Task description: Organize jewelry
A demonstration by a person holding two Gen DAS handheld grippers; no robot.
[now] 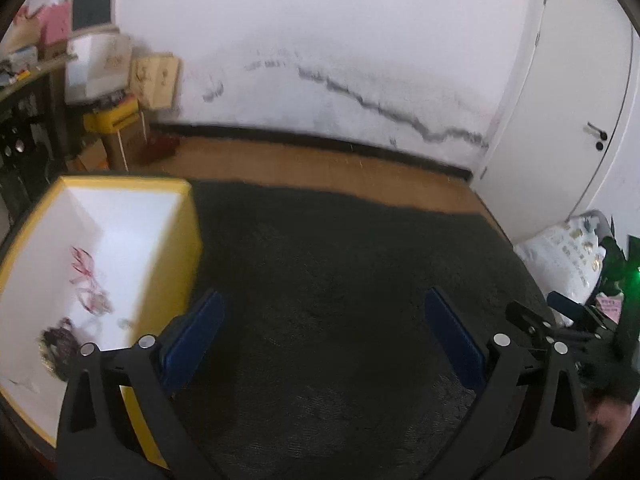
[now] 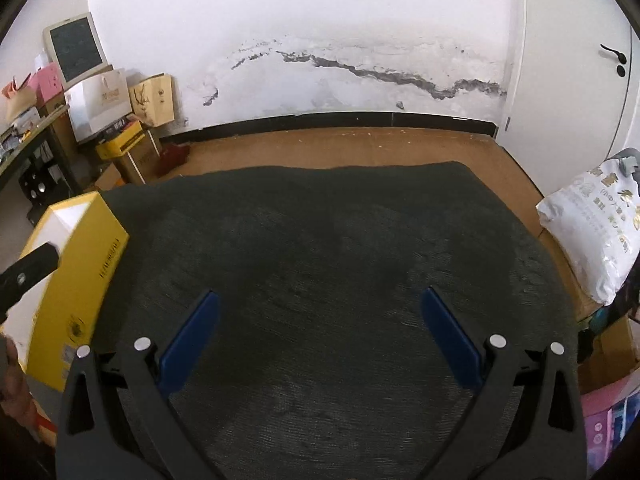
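Several pieces of jewelry (image 1: pixel 90 288) lie loose on the white floor of the yellow box (image 1: pixel 176 240), at the lower left of the left wrist view: pink and red strands toward the middle, a darker beaded bunch nearer the bottom edge. They are blurred, so exact kinds cannot be told. I judge them light, limp and prone to tangle; a pinch across a bunched part should hold better than one on a single thin strand, which could slip. The box sits at the left edge of the dark mat (image 1: pixel 340 280). Both claws stand wide apart with nothing between the blue pads: the left gripper (image 1: pixel 322 340) just right of the box, the right gripper (image 2: pixel 320 338) over bare mat.
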